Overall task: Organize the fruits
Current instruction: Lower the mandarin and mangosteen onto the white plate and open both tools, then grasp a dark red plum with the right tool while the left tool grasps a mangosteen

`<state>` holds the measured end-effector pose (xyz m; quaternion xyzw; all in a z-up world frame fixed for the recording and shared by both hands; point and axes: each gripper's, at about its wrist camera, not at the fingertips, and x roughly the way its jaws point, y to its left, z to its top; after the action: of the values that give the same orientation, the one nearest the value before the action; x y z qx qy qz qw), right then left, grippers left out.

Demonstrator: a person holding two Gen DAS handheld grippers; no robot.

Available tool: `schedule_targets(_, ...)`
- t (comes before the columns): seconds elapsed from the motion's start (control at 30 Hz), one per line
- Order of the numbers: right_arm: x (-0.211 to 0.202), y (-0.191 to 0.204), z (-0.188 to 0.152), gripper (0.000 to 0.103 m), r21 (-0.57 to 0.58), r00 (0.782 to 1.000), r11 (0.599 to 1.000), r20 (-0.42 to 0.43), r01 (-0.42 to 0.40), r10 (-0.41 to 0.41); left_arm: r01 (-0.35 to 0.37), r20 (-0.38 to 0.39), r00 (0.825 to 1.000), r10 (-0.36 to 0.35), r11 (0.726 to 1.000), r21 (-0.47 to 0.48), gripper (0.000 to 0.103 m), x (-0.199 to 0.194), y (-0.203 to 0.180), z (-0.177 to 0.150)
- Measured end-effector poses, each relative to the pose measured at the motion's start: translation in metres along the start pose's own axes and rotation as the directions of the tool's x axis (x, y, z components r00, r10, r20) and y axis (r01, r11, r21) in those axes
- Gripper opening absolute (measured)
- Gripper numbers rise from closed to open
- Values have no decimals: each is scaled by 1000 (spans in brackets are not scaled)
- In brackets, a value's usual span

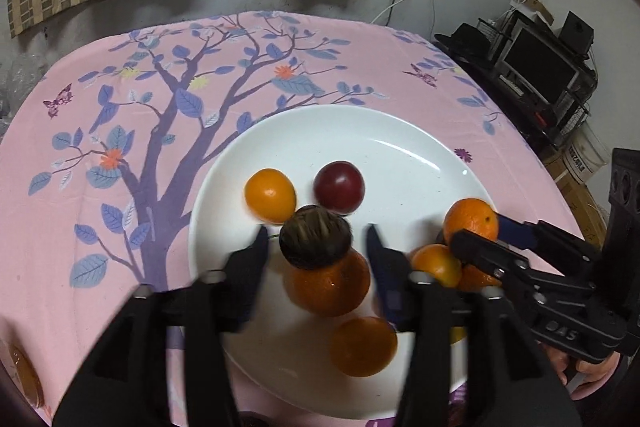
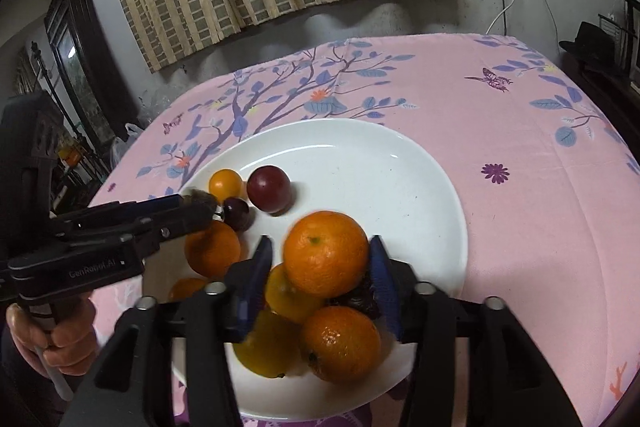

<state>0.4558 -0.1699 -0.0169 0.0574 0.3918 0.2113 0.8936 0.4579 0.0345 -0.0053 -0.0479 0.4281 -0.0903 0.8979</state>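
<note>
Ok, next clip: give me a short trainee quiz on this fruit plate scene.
1. True or false: the white plate rests on a pink tablecloth.
2. What sits between the open fingers of the left gripper? A) a brown fruit B) a banana C) a cup
3. What colour is the round fruit beside the small yellow-orange fruit at the plate's far side?
Key: 1 true; 2 A; 3 dark red.

my table (image 1: 248,39): pink cloth with blue tree print | on it: white plate (image 1: 360,131) of fruit, near my edge | nothing else I can name
</note>
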Motion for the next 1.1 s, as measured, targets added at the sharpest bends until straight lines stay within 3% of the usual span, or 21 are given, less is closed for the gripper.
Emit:
schedule_targets(0.1,-19,2,-1,58,3,999,1000,34,-16,16,-14,45,999,14,1000,2,72,-20,5,-5)
schedule_targets(0.17,-37,6,-3,58,-4,998,999,59,-35,35,1,55,998,0,1000,-16,81,-38,13,-9)
schedule_targets(0.23,-56,14,-10,62,-30,996,999,80,-44,46,-32,106,994,38,998,-53,96,-65,24,-21)
schedule_targets(0.37,-75,27,-35,73,-91,996,995,72,-38,45,-114,163,978,132,987,-115,97,-100,40,-56)
schedule_targets(0.63,-73,40,-93,73,-121,994,988,-70,-94,86,-191,66,976,210,957,-217,97,-101,71,-137)
schedule_targets(0.77,-71,53,-108,72,-180,992,980,-104,-83,64,-185,55,977,204,952,-245,97,-102,77,-139)
schedule_targets(0.83,-68,56,-112,65,-206,992,976,-121,-67,43,-173,66,979,194,953,-248,97,-106,78,-142)
schedule_targets(1.1,-60,52,-117,59,-189,985,979,-169,-74,42,-168,81,978,192,957,-237,97,-110,73,-141)
